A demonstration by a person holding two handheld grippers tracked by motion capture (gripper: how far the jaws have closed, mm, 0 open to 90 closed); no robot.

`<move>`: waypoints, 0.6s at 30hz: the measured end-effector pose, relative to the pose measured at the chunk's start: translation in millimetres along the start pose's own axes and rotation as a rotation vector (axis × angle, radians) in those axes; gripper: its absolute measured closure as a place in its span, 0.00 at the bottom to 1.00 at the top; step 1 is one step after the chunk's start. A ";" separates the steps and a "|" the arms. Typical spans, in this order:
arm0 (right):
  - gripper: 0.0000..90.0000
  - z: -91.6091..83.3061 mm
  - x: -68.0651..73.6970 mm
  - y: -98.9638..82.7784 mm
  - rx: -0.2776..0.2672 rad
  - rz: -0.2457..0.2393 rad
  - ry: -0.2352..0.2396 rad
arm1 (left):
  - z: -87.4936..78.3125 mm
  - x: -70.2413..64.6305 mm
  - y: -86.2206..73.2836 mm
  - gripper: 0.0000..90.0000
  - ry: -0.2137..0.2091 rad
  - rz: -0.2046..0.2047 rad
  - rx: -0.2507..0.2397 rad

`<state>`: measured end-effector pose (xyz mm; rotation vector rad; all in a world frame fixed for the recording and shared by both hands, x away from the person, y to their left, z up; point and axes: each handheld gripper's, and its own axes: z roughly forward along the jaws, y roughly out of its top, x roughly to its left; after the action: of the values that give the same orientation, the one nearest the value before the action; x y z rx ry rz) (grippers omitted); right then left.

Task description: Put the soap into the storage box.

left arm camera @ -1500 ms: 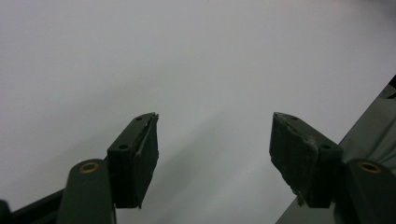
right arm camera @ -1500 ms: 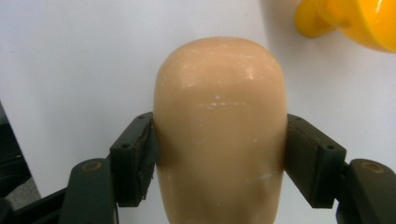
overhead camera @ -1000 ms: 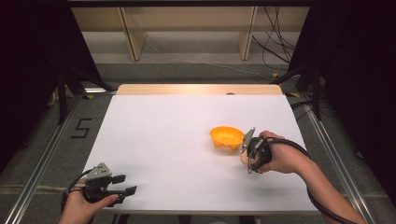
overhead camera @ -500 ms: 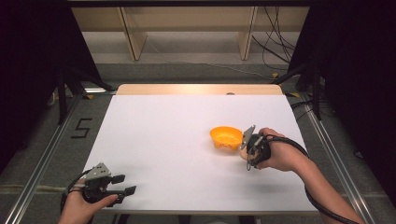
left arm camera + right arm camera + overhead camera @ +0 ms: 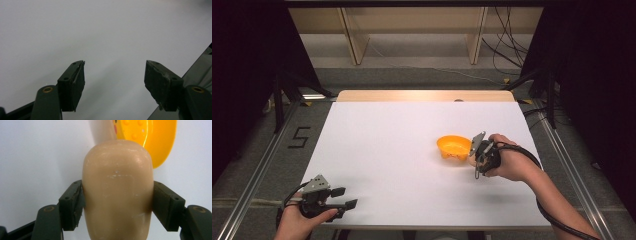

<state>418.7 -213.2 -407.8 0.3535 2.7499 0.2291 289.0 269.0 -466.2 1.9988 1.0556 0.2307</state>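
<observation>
In the high view the person's right hand covers most of the right gripper [image 5: 473, 161], so you can barely make out what it's holding there, just a sliver of tan poking out at the jaw end. The right gripper view sorts that out: a smooth, rounded tan block that looks like a bar of soap [image 5: 117, 192] sits squarely between the two black jaws, both pads pressed against its sides, so the grip is closed on it. Its lower end is cut off by the bottom of the frame. The surface is matte-glossy with a few pale scuffs.

Just past the jaw tips, beyond the soap's rounded end, is a bright orange plastic dish with little raised bumps inside [image 5: 147, 140]; the soap hides part of it and the top edge of the frame cuts it too. Can't tell if the two touch.

The left gripper [image 5: 115, 72] has its jaws wide apart with nothing between them, only the plain white matte tabletop [image 5: 100, 30] underneath. The pad on the right looks chipped and rough along its edge.
</observation>
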 end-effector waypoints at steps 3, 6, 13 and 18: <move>0.37 -2.0 -1.5 2.2 -0.013 -0.013 -0.021 | 0.1 0.0 -0.5 0.36 0.001 0.002 -0.006; 0.37 -3.0 -1.8 3.4 -0.003 0.005 -0.019 | -0.1 0.0 -0.6 0.36 0.001 0.002 -0.006; 0.37 -3.3 -5.3 7.9 -0.035 -0.017 -0.046 | -0.7 0.3 -0.8 0.36 0.003 0.005 -0.005; 0.37 -3.0 -5.3 10.2 -0.049 -0.007 -0.055 | -0.8 0.1 -1.0 0.36 0.003 0.002 -0.005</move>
<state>424.5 -205.2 -401.2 0.3316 2.6863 0.2802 288.0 269.9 -466.5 1.9952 1.0543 0.2374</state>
